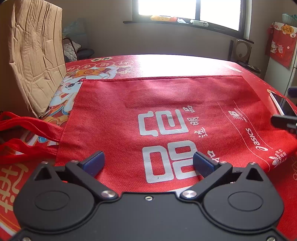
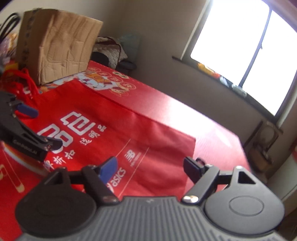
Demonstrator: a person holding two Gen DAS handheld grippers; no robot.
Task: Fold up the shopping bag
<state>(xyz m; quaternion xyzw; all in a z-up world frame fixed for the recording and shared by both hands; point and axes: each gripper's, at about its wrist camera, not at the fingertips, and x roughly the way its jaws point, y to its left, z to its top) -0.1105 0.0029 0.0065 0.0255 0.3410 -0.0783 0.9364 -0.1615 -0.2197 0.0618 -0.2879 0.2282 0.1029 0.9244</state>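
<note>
Lying flat on a table covered with a red printed cloth (image 1: 167, 63), the red shopping bag (image 1: 167, 111) is of woven, non-woven-looking fabric with a fine grid texture, and it is spread out with one broad face up. That face carries large silver-white characters and figures near its middle, smaller Chinese characters beside them, and a column of sports-brand logos between thin white lines towards one short end. A stitched hem runs along its far edge, and its red strap handles (image 1: 22, 129) trail off the near left corner, towards a creased cardboard box (image 1: 37, 55) that stands on the cloth. The cloth itself shows a cartoon figure and gold-ringed characters beyond the bag. The left gripper (image 1: 148, 161) hangs over the near part of the bag with its blue-padded jaws wide apart and nothing between them. The right gripper (image 2: 150, 166) is above the logo end of the bag, tilted, its jaws about half apart and also empty; the view from it is blurred. A window (image 1: 187, 9) lights the far wall.
</note>
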